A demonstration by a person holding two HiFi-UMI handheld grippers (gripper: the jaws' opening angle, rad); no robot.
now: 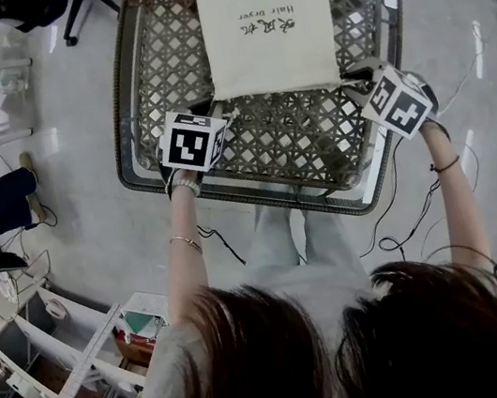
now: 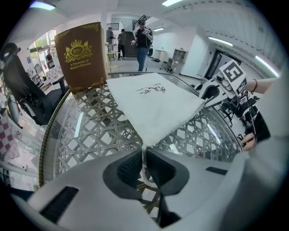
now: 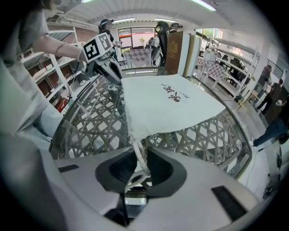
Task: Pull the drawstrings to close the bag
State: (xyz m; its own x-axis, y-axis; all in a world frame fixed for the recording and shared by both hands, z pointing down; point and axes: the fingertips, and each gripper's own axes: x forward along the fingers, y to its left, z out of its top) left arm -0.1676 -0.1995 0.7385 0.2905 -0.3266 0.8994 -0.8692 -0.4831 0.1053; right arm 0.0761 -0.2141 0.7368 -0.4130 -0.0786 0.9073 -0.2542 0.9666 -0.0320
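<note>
Bag: one, white cloth, lying flat at 12 o'clock on the table, with two short lines of dark print.
Table: one, glass over lattice.
Drawstrings: two. The left drawstring leaves the bag's 7 o'clock corner, the right drawstring its 5 o'clock corner.
Left gripper: one, jaws pinched together on the left drawstring just below the bag corner.
Right gripper: one, jaws clamped on the right drawstring, whose looped end hangs behind the pads.
Brown box: one, upright on the far table edge, at 11 o'clock of the bag.
Hidden: in the head view the left marker cube and right marker cube cover both sets of jaws; the brown box is cut by the top edge.
Unclear: the number of distant persons.
</note>
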